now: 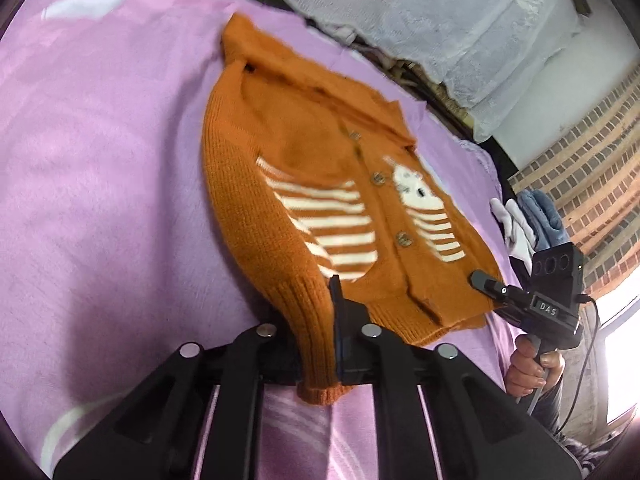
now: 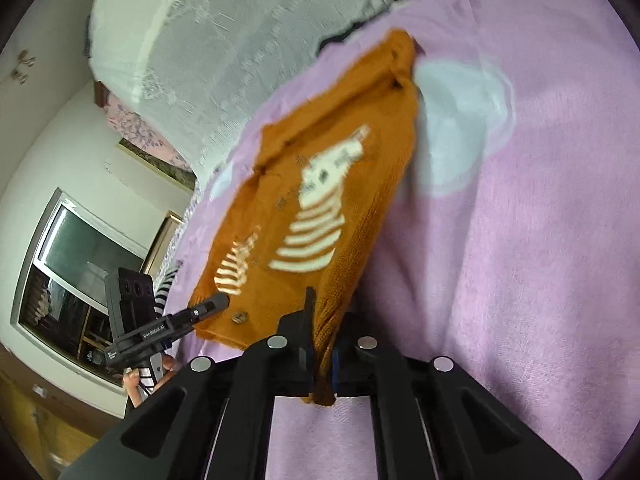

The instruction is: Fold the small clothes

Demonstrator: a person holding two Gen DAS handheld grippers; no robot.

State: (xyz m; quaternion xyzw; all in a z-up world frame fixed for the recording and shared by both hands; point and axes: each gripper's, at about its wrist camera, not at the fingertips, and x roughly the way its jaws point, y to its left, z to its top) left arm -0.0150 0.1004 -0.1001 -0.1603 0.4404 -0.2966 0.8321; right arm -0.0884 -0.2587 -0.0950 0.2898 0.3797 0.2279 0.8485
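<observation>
Orange knitted cardigan with cream stripes and buttons (image 1: 320,184) lies across the middle of both views on a pink fleece blanket (image 1: 100,184), its sleeves seemingly drawn in along the sides; the lengthwise fold looks still undone. One cardigan, three visible buttons, two tongs: left tongs (image 1: 320,344) and right tongs (image 2: 322,354) each pinch a ribbed cuff at lower centre.
</observation>
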